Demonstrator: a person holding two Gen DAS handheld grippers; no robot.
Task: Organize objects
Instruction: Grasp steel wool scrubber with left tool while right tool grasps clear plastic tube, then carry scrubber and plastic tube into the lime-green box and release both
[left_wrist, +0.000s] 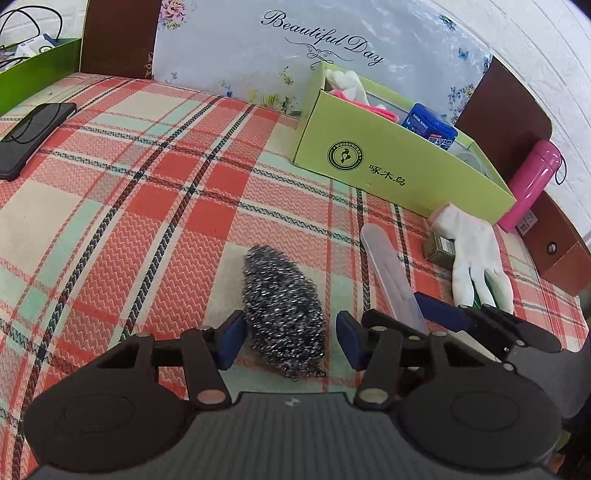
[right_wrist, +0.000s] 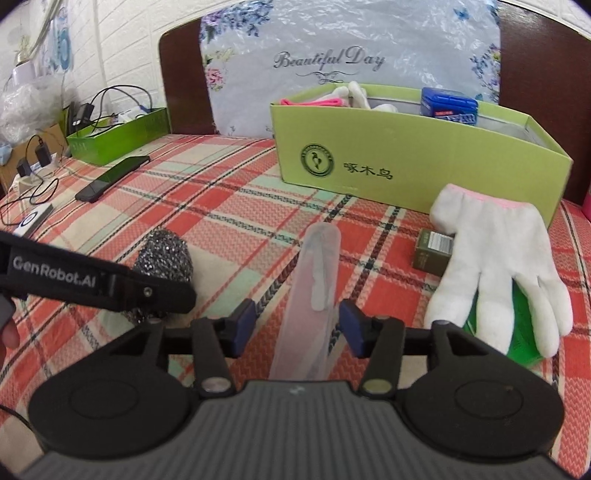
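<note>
Steel wool, a grey springy scrubber (left_wrist: 284, 314), lies on the plaid bed between the spread fingers of the left claw (left_wrist: 286, 341), which has not closed on it. It looks light and squashy, likely to snag on cloth, so a pinch across its narrow middle should hold it. Right of the scrubber, the right claw (right_wrist: 295, 325) stands apart around a long clear plastic case (right_wrist: 314, 291) that seems to hold a toothbrush; the fingers do not touch it. That case looks stiff, smooth and possibly slippery, best gripped across its width near the middle. Further right of the scrubber a white cloth glove (right_wrist: 495, 266) lies limp, overlapping a small olive carton (right_wrist: 432, 251) and something green (right_wrist: 521, 343) beneath its fingers. Beyond the scrubber stands the open lime-green box (left_wrist: 388, 162), already holding white and pink gloves (left_wrist: 351, 88) and a blue packet (left_wrist: 428, 125), with room left. Far left of the scrubber lie a black phone (left_wrist: 33, 136) and a darker green tray (right_wrist: 118, 133) of cables.
</note>
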